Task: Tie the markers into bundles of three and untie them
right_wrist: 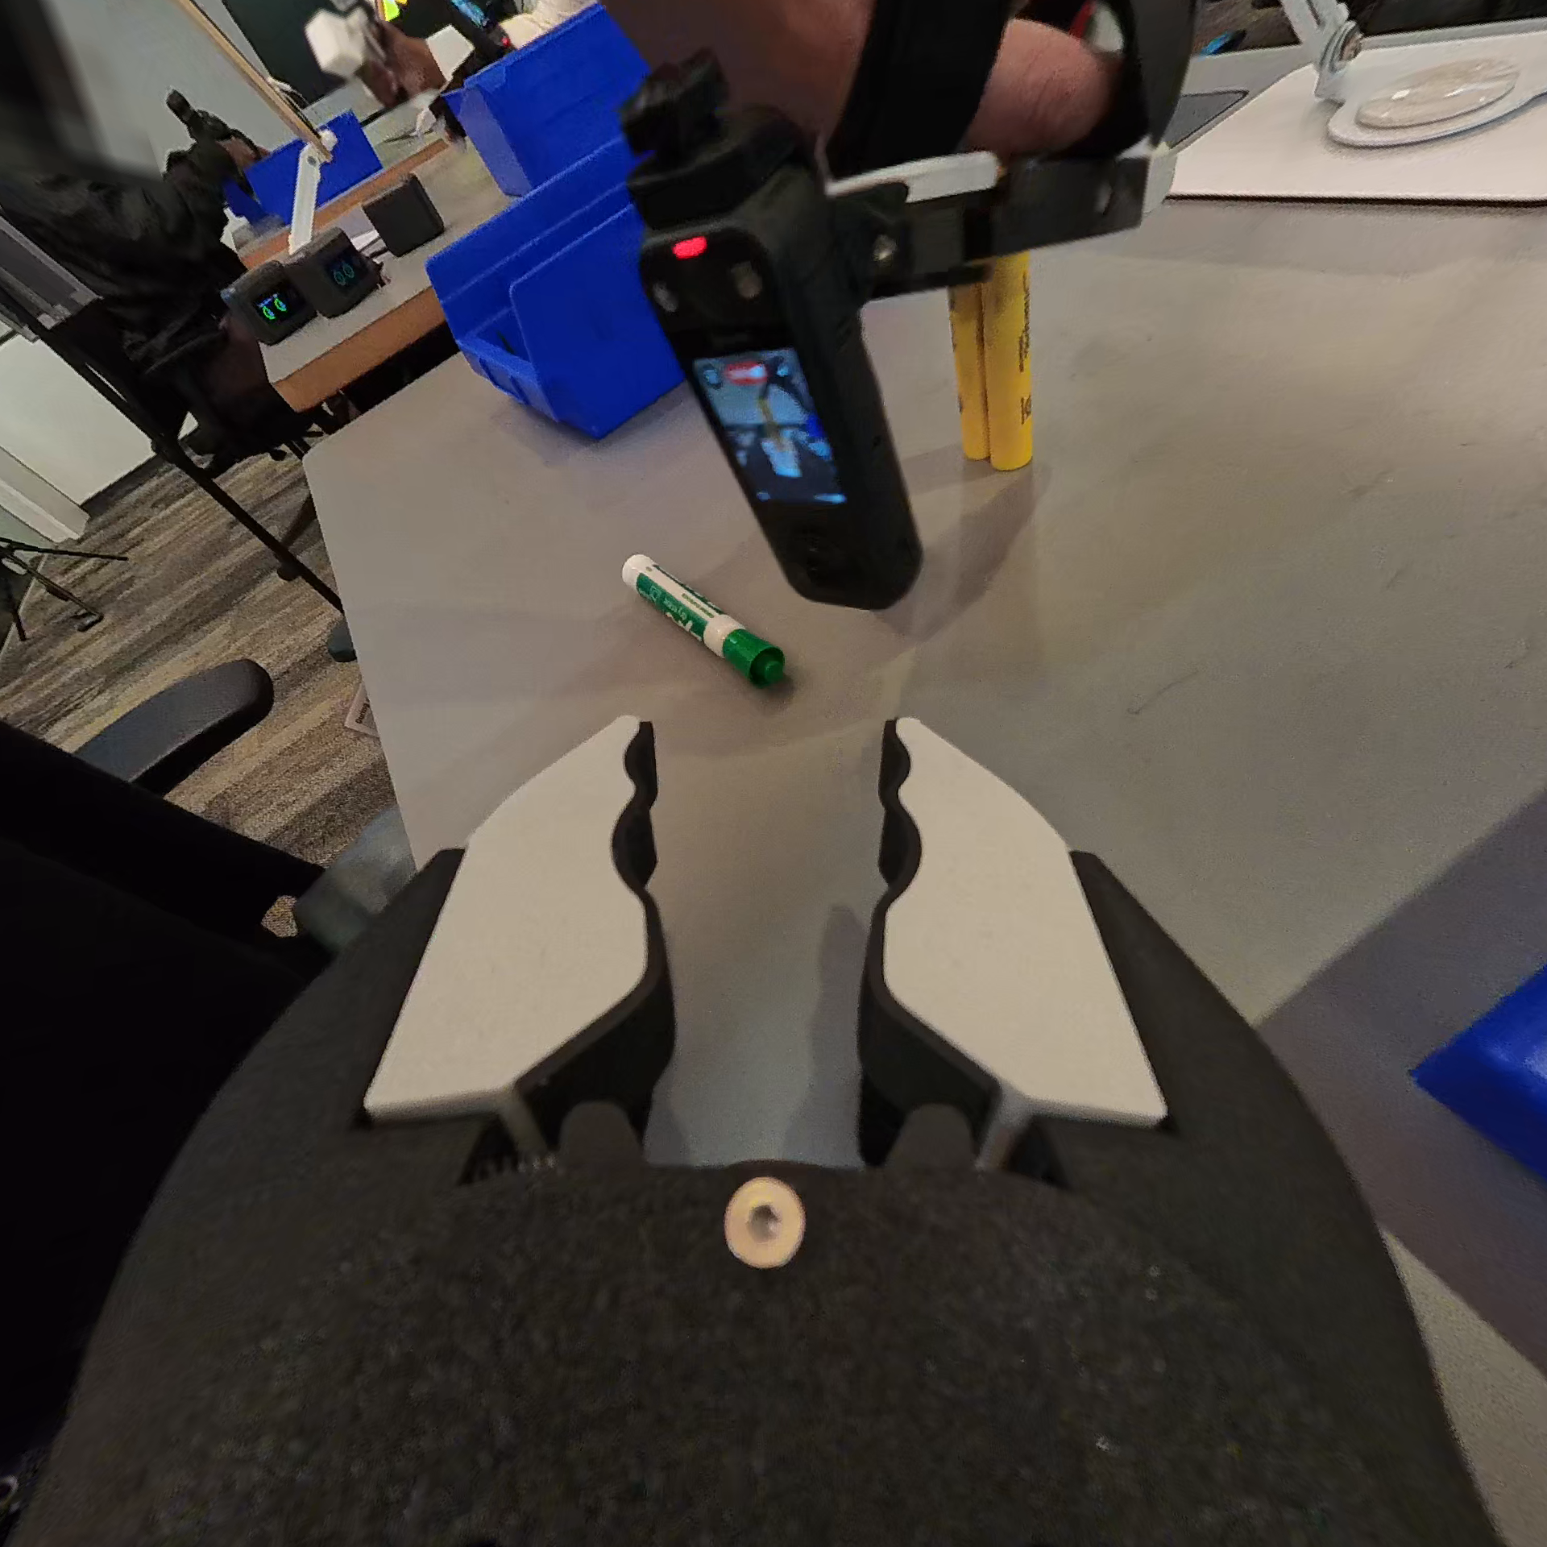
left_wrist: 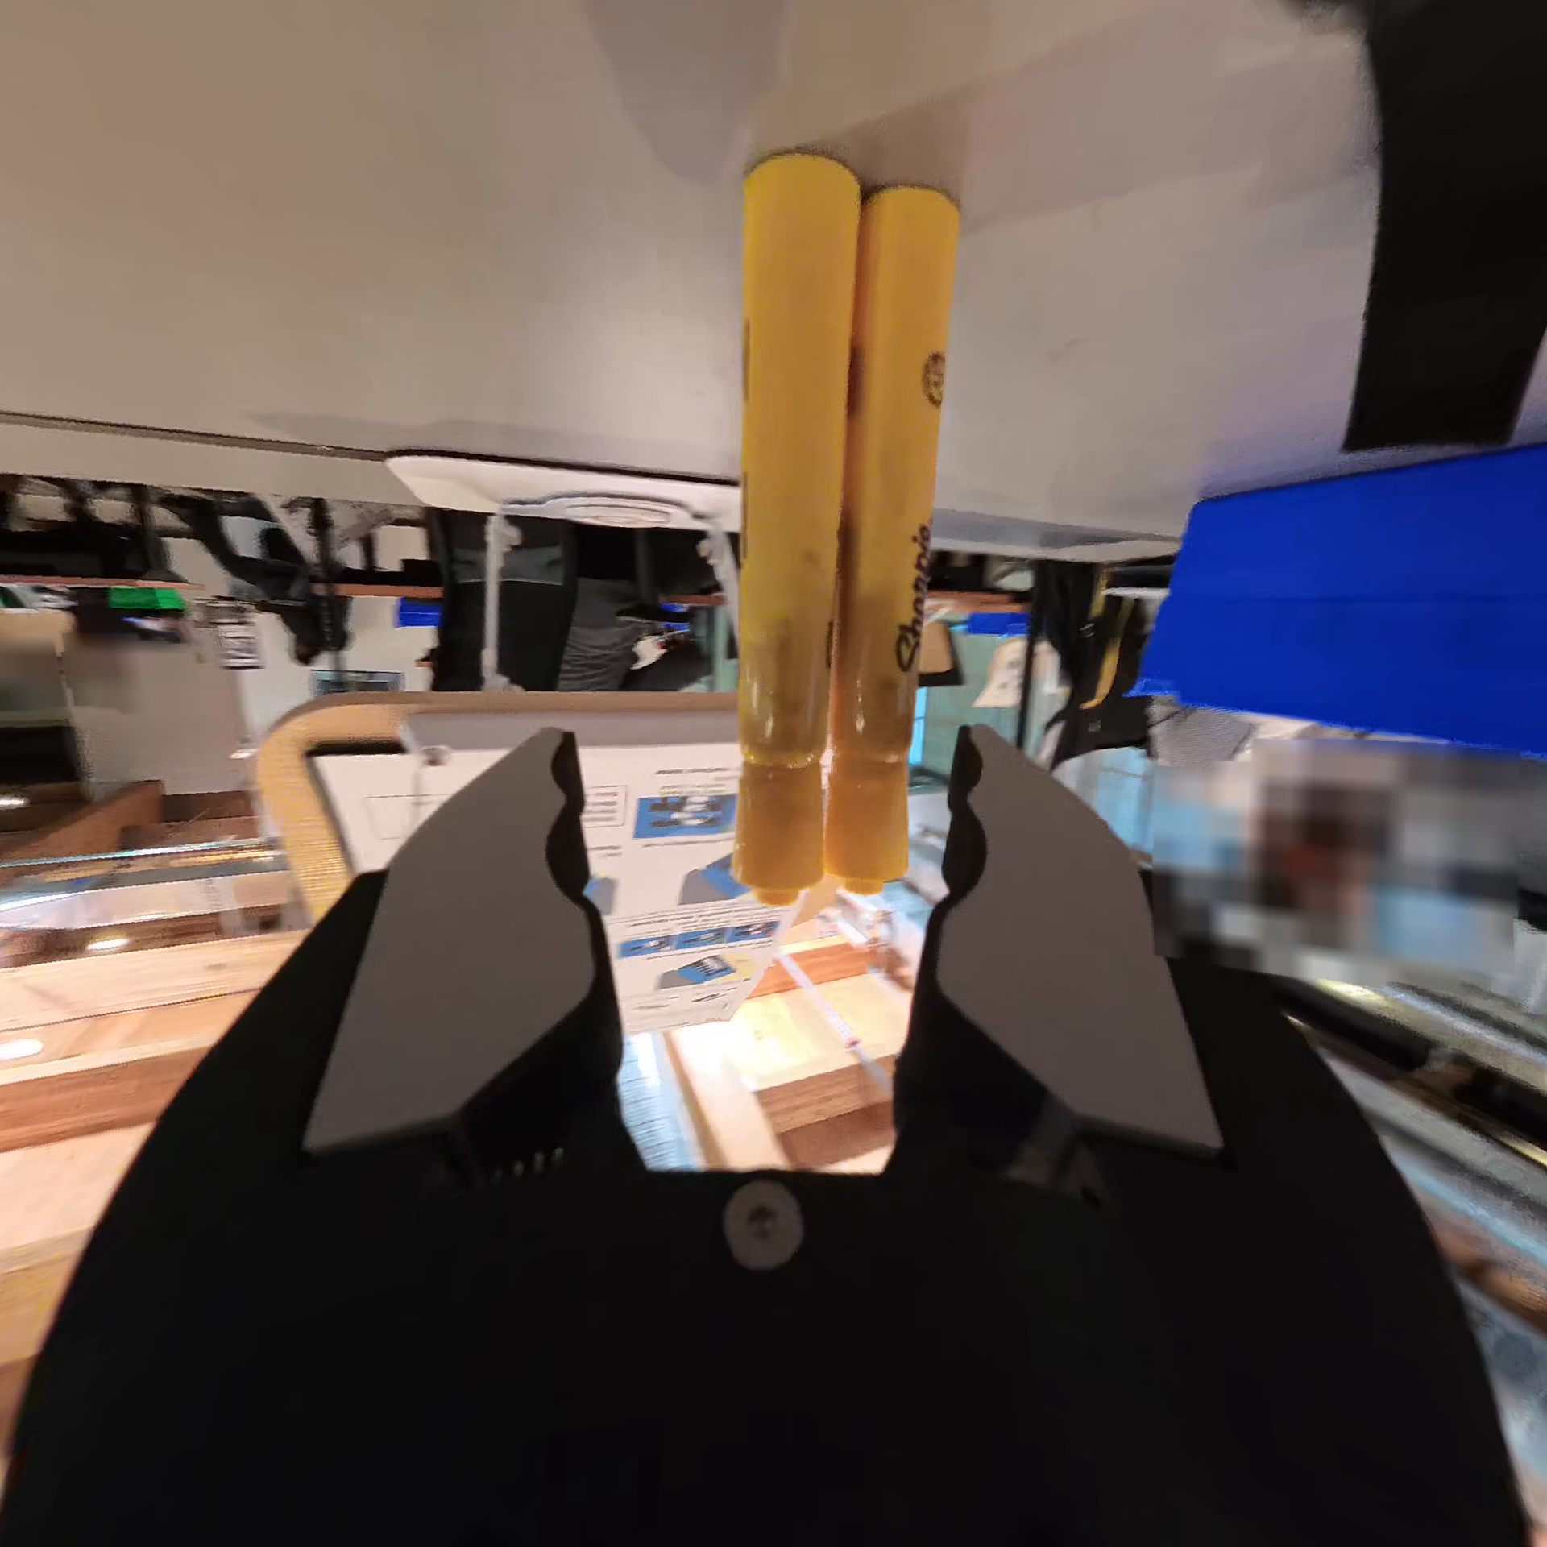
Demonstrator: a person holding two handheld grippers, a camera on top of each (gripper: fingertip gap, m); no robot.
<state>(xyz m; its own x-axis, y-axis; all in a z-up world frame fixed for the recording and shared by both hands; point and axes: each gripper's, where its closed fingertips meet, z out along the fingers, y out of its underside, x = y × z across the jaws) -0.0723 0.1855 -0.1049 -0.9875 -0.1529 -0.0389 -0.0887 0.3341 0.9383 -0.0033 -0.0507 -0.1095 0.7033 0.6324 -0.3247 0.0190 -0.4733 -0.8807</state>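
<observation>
Yellow markers (right_wrist: pixel 996 368): 2, side by side and touching, standing upright on the grey table (right_wrist: pixel 1214 586), their tops just under the left gripper (left_wrist: pixel 762 804), jaws apart, nothing between them.
Green marker (right_wrist: pixel 701 619): 1, white barrel w/ green cap, lying flat on the table, apart from the yellow pair.
Right gripper (right_wrist: pixel 766 804): 1, jaws apart, empty, above the table near the green marker.
Blue bins (right_wrist: pixel 552 335): at least 2 at the table's far edge; contents can't be made out.
Camera (right_wrist: pixel 778 402) w/ lit screen: 1, mounted on the left gripper.
</observation>
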